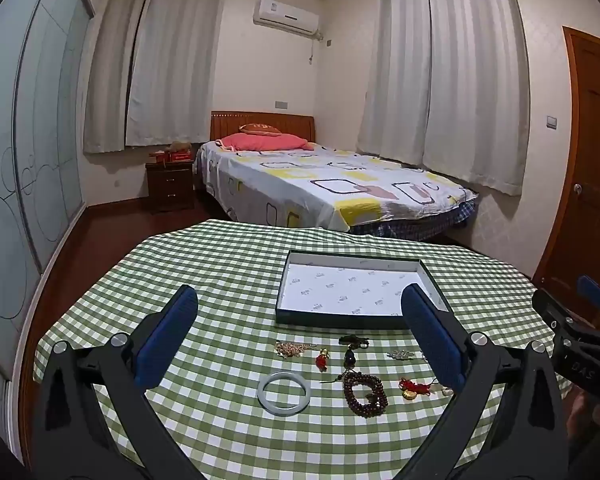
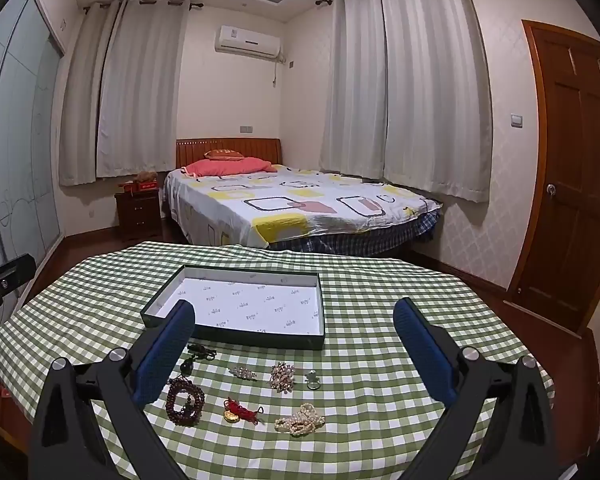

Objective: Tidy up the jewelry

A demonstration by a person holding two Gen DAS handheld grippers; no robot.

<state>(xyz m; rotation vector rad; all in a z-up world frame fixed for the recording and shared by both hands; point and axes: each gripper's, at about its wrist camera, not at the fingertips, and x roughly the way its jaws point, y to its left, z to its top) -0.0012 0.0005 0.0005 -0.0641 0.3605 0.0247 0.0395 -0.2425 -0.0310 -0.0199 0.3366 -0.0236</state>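
Gingham cloth (image 1: 220, 264) covers my table. From the left: a smooth pale bangle (image 1: 284, 393), coiled wooden beads (image 1: 365, 394), red knotted charm (image 2: 242, 410), pearl strand (image 2: 300, 424). Behind sits the shallow rectangular box (image 2: 236, 342). My left gripper (image 1: 300, 344) and right gripper (image 2: 296, 344) both gape, holding nothing.

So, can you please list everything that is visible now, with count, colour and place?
tray: 1, dark rim, white lining, far on table, empty
bangle: 1, pale, near edge
bead bracelet: 1, dark brown, beside bangle
red charm: 1, red and gold, near row
pearl strand: 1, cream, near right
tablecloth: 1, green check
bed: 1, patterned sheet, behind
left gripper: open
right gripper: open
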